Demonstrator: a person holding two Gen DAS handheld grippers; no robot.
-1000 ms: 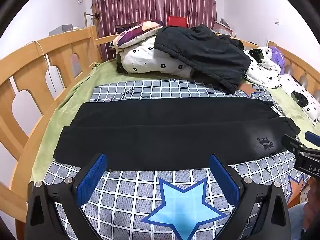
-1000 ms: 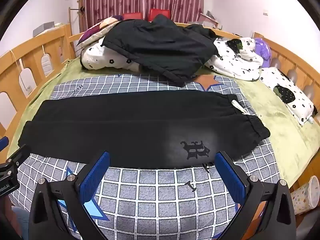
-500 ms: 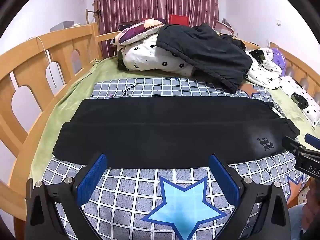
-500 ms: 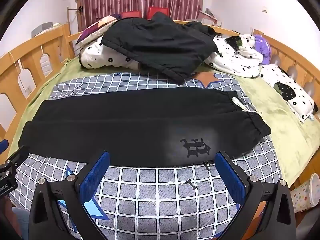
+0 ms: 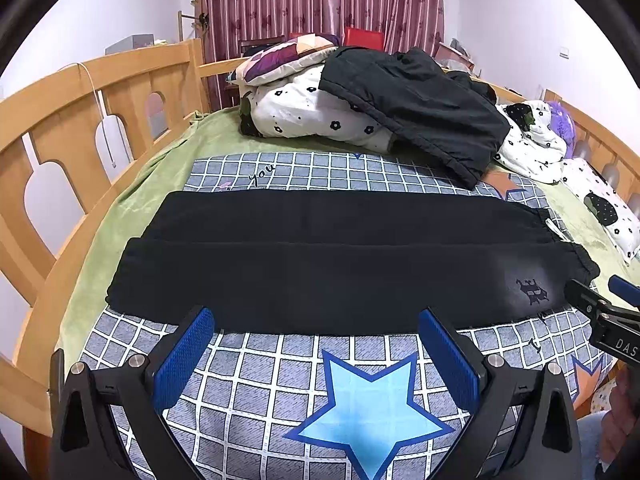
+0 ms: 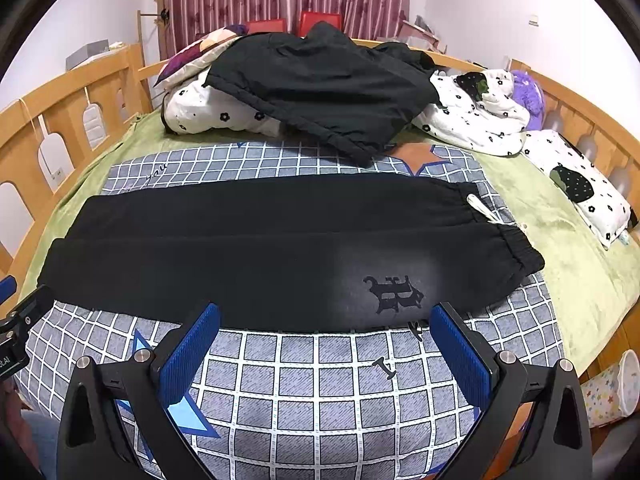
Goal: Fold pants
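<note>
Room: we see a bed (image 5: pixel 132 208) with a wooden rail, maroon curtains (image 5: pixel 320 0) behind it and pale walls.
Surface: we look down on a grey checked sheet (image 6: pixel 320 380) with a blue star (image 5: pixel 370 412) printed on it, spread over a green blanket (image 6: pixel 580 264).
Pants: we find the black pants (image 5: pixel 320 264) lying flat across the sheet, already folded lengthwise, one leg on top of the other. The waistband (image 6: pixel 516 248) points to our right and the leg ends to our left. A dark logo (image 6: pixel 394 290) shows near the waist, and a white drawstring (image 6: pixel 482 208) trails from the waistband.
Left gripper: our left gripper (image 5: pixel 316 330) hovers just above the near edge of the pants, toward the leg half. Its blue pads (image 5: pixel 184 356) stand wide apart and hold nothing.
Right gripper: our right gripper (image 6: pixel 324 326) hangs over the near edge by the logo. Its pads (image 6: pixel 460 350) are also spread wide, with nothing between them.
Back of bed: we see a dark jacket (image 6: pixel 320 84) draped over white flowered bedding (image 5: pixel 304 116), with a patterned pillow (image 5: pixel 280 56) behind.
Right side: a white spotted pillow (image 6: pixel 576 184) and a purple plush (image 6: pixel 528 92) lie near the far rail.
Floor: a star-printed cup (image 6: pixel 612 388) sits beside the bed in the right view.
</note>
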